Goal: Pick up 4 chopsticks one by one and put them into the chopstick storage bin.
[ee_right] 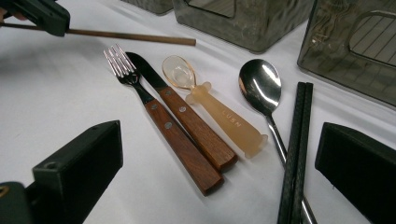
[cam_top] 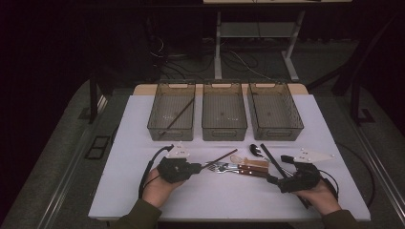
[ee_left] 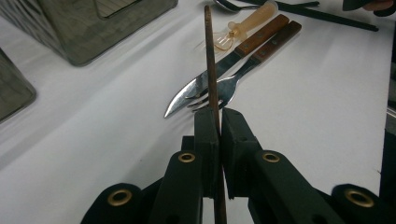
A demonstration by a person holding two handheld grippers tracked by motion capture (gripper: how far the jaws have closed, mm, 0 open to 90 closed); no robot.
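Left gripper view: brown chopstick (ee_left: 211,60) pinched between the fingers (ee_left: 208,135) of the left gripper (ee_left: 219,116), lifted off the white surface (ee_left: 93,140), tip above the fork (ee_left: 233,84) and knife (ee_left: 205,81). Best kept level, carried far-left to the left bin (cam_top: 172,110), where a matching stick (cam_top: 177,117) lies. Right gripper (ee_right: 219,154) spread wide over the black chopsticks (ee_right: 294,154), near right.

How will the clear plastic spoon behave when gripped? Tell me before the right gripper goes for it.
The plastic spoon is probably light and may skid on the smooth table. Its thick handle looks stiff and easy to pinch. It lies against the knife, which would likely get nudged.
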